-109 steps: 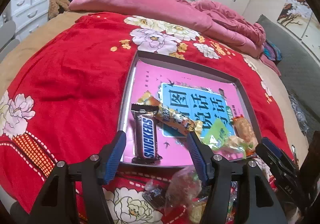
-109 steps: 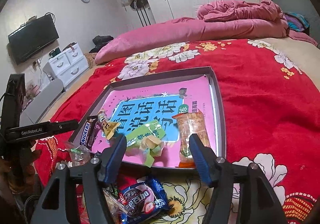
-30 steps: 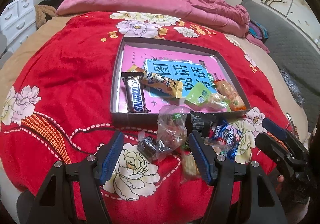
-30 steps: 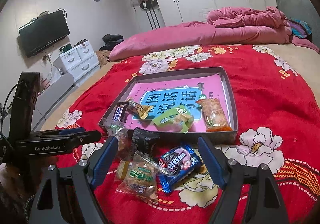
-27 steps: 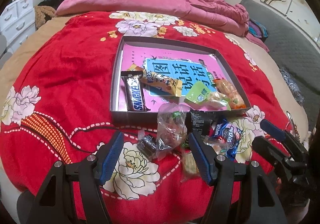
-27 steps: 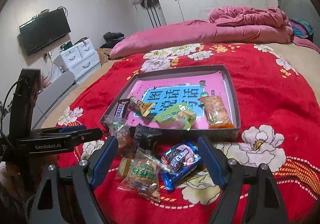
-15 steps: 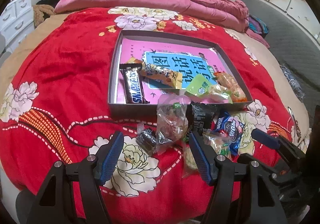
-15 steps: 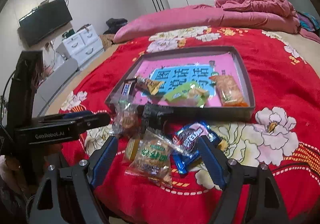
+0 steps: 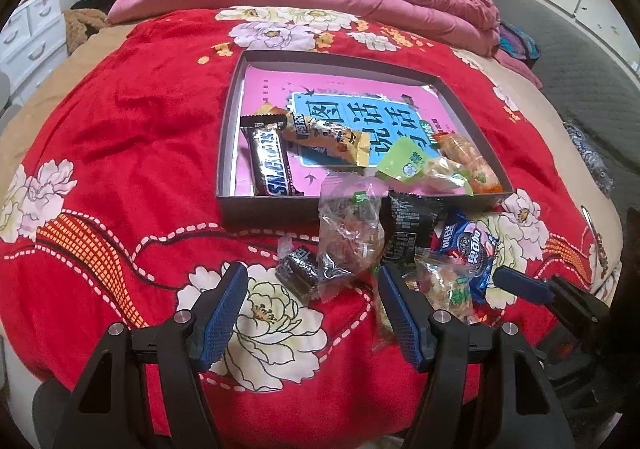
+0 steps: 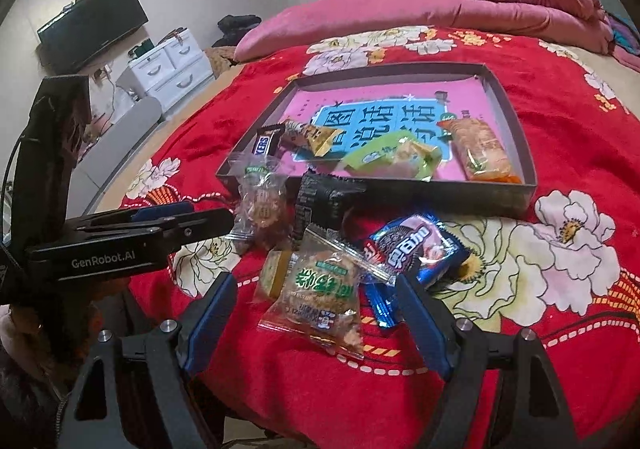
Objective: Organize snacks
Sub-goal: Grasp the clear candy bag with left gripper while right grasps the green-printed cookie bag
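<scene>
A shallow dark tray (image 9: 264, 209) sits on a red floral bedspread (image 9: 120, 129), lined with a pink sheet bearing a blue panel of large Chinese characters. Inside the tray, along its left wall, lies a brown bar reading "SNICKERS" (image 9: 270, 163); beside it toward the tray's middle rests a yellow-and-white wrapped bar (image 9: 328, 137) whose small print is too fine to read. Nearer the tray's front wall lies a green packet (image 9: 408, 165), and against the right wall an orange-filled clear packet (image 9: 468, 161). Outside the tray, just in front of its front wall, a loose pile of snacks lies on the bedspread: a clear bag of brownish pieces (image 9: 348, 229) leaning on the wall, a black packet (image 9: 408, 229) with white fine print, a small dark wrapped sweet (image 9: 298, 273), a blue Oreo-style packet (image 10: 416, 249) printed with Chinese characters, and a clear bag with a green label (image 10: 324, 289). The left gripper (image 9: 308, 305) hangs in front of the pile, blue-padded fingers spread wide and empty. The right gripper (image 10: 316, 313) likewise stands released, its fingers either side of the green-labelled bag without clamping it. In the right wrist view the left gripper's body reads "GenRobot.AI".
</scene>
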The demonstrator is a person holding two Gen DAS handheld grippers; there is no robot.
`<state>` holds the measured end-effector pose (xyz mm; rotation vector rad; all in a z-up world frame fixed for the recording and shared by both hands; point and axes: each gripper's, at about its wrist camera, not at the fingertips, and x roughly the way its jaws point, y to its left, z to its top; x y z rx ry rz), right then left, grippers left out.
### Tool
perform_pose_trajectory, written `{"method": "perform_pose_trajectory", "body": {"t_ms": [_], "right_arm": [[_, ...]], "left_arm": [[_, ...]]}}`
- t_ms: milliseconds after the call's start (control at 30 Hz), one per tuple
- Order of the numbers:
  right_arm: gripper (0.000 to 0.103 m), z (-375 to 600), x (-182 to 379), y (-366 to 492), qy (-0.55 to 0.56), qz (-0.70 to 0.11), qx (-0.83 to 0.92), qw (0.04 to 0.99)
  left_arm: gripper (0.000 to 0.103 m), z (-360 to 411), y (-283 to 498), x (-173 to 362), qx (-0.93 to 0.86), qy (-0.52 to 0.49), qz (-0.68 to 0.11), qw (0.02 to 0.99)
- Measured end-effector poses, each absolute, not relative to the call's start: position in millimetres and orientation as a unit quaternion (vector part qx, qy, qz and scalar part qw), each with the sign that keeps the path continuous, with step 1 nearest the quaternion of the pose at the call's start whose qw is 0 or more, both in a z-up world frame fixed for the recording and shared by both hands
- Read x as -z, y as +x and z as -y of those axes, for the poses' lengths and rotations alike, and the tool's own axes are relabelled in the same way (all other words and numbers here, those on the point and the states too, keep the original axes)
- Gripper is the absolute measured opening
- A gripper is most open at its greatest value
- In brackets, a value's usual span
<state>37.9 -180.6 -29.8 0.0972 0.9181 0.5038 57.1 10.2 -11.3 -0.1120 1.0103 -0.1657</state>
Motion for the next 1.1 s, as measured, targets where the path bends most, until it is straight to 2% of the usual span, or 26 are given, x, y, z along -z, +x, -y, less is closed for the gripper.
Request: {"method": "perform_pose_trajectory", "body": {"t_ms": [400,567,1100], "right_arm": [[0.064,178,50,47,0.064,-0.469,-0.25,0.845],[0.055,177,57,53,0.068,-0.476,-0.253,0.84],[0.046,186,55,60,0.102,-0.466,-0.262,0.839]], "left_arm": [[0.069,-10,60,15,0.077,-0.05,-0.488,0.868],[0.069,-7,62,18,0.078,-0.048,-0.49,0.867],[0.069,8,84,29,0.087,-0.045,-0.5,0.86]]}}
